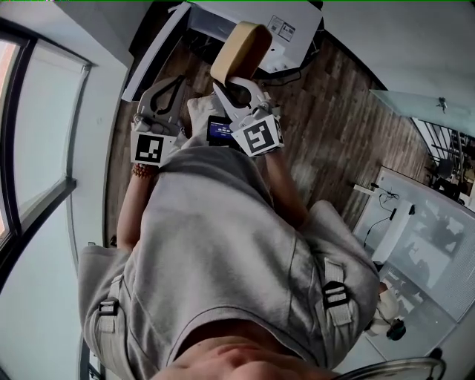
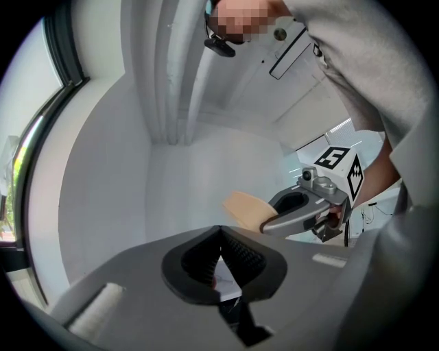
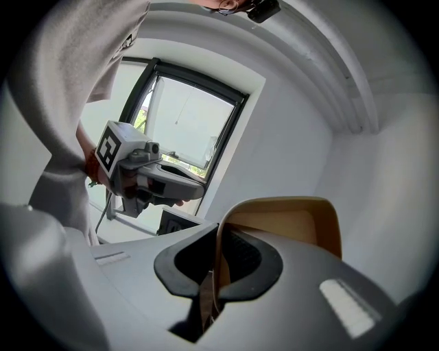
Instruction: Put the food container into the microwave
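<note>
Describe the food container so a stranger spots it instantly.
From the person's grey shirt, look ahead over the wooden floor to the two claws. The right claw grips the wall of the food container, a tan tub with rounded corners. The claws around it are grey; the left claw is shut.

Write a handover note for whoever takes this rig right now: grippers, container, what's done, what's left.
Left gripper: jaws together, nothing between them, held up beside the right one.
Right gripper: shut on the wall of the tan food container, held in the air in front of the person.
Done: container is in hand.
Left: get it into the microwave. A white appliance lies ahead in the head view; I cannot tell whether it is the microwave.
</note>
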`<state>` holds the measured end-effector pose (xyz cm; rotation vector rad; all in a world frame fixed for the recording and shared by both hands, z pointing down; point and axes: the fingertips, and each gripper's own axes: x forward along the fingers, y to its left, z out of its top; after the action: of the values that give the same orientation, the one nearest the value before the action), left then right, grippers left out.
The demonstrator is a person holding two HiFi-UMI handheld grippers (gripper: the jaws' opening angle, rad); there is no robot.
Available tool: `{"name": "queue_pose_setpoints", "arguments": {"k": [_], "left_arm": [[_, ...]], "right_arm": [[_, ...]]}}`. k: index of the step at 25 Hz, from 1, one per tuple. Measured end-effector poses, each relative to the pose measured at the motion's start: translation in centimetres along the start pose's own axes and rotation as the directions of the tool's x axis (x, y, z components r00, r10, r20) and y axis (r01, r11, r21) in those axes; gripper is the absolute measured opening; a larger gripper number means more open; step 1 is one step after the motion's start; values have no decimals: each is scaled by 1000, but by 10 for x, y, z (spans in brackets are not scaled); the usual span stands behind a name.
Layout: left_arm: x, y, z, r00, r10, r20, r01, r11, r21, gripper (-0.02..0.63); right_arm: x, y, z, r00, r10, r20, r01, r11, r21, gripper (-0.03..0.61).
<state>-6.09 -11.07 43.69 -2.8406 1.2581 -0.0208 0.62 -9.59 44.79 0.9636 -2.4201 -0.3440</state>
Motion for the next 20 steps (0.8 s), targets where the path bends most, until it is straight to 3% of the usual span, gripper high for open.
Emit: {"name": "queue_pose_setpoints", "arguments": {"k": [6,20], "left_arm": [[5,2,6,1000,-19,13,17,995,97,-2],[21,2,-15,998,-21,-55,25,997,68,-2]], "right_arm": [[11,-13,-20,999,17,-36,-17,1000,-19,31],[29,-16,-37,996,72,-47,-72,997,-2,31]]}}
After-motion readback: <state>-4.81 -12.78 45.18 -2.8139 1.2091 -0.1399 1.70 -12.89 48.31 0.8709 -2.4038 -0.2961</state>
